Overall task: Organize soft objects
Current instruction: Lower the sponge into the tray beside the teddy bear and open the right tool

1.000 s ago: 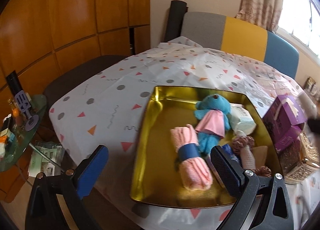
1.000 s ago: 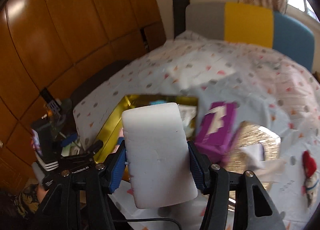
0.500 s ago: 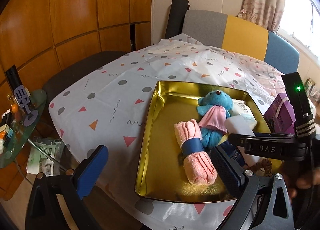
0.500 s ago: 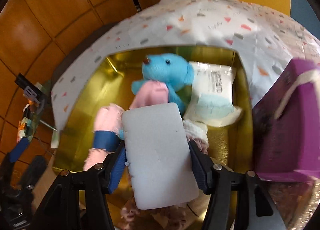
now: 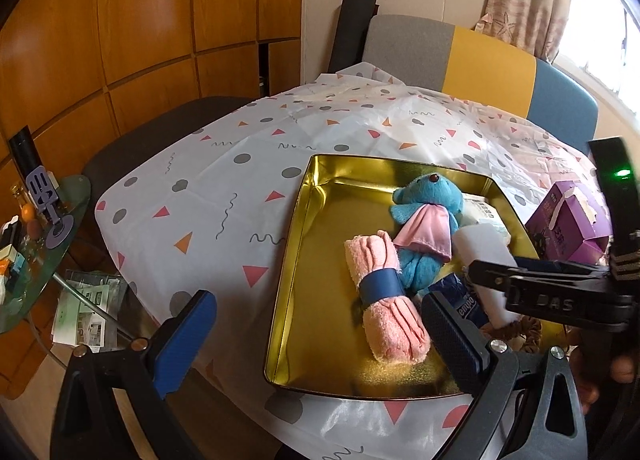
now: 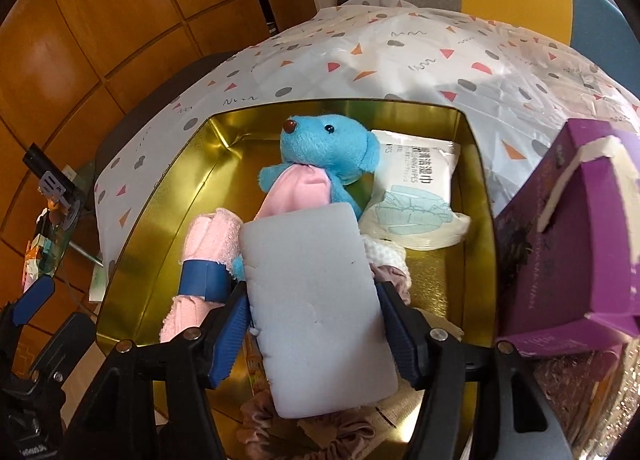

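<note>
A gold tray (image 5: 304, 244) sits on the patterned tablecloth and also shows in the right wrist view (image 6: 160, 195). In it lie a blue teddy (image 5: 424, 219), a rolled pink towel (image 5: 384, 300), a wipes pack (image 6: 416, 187) and scrunchies (image 6: 340, 432). My right gripper (image 6: 316, 312) is shut on a white sponge (image 6: 316, 316) and holds it low over the tray's right half, above the scrunchies. The sponge also shows in the left wrist view (image 5: 484, 260). My left gripper (image 5: 316, 328) is open and empty over the tray's front left edge.
A purple box (image 6: 568, 244) stands just right of the tray, on a glittery gold box (image 6: 576, 392). A striped chair (image 5: 472, 55) is behind the table. A glass side table (image 5: 36, 252) with clutter is at the left. Wood panelling lines the wall.
My right gripper has carried the white sponge from above the table down into the tray. The left gripper has stayed nearly still, open.
</note>
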A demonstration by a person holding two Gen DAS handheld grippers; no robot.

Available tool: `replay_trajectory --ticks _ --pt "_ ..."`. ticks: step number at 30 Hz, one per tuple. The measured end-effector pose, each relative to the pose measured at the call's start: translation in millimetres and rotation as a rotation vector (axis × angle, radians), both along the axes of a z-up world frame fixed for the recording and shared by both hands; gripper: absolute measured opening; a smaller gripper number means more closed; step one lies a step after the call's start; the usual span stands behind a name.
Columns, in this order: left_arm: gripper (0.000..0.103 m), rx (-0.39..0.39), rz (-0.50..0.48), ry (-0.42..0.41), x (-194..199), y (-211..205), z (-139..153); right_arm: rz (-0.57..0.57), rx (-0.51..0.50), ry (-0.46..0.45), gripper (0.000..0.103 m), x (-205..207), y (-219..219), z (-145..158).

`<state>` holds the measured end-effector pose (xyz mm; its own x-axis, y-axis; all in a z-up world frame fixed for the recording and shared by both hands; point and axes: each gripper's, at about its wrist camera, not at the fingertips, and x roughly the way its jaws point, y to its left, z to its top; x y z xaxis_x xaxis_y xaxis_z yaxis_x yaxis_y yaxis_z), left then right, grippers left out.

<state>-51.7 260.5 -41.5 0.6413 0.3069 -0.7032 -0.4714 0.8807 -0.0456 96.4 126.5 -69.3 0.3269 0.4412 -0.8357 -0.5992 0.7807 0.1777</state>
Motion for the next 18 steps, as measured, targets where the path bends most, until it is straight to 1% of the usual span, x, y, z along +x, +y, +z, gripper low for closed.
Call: replay_trajectory --ticks 1,2,5,8,9,10,11,12,14,16,18 --pt "0.103 0.0 -0.001 -0.002 0 -1 0 0.001 0.004 -0.013 0.072 -2 -3 3" --pt "0.103 0.001 -0.003 -0.003 -1 -1 1 0.002 0.009 -0.019 0.074 -4 -5 6" --pt "0.103 0.005 -0.005 -0.006 -1 -2 2 0.014 0.018 -0.024 0.074 -9 -13 12" --pt "0.103 0.003 -0.009 -0.006 -1 -4 3 0.04 0.001 -0.018 0.073 -11 -15 12" --pt "0.103 0.005 -0.01 -0.007 -1 -4 3 0.053 -0.011 -0.019 0.07 -12 -13 10" --pt "0.103 0.007 -0.011 -0.006 -1 -4 3 0.058 -0.035 -0.024 0.048 -13 -10 6" --pt "0.103 0.007 -0.011 -0.003 -1 -4 2 0.053 -0.068 -0.021 0.035 -12 -7 0" --pt "0.103 0.005 -0.01 -0.002 -1 -4 2 0.045 -0.068 -0.013 0.035 -10 -5 -4" --pt "0.103 0.008 -0.007 -0.005 -2 -3 3 0.029 -0.029 0.022 0.035 -4 -3 -11" --pt "0.103 0.004 -0.005 -0.002 -2 -2 2 0.015 0.001 0.029 0.035 1 -1 -12" --pt "0.103 -0.004 -0.005 -0.007 -3 -2 2 0.012 0.009 0.033 0.035 4 3 -13"
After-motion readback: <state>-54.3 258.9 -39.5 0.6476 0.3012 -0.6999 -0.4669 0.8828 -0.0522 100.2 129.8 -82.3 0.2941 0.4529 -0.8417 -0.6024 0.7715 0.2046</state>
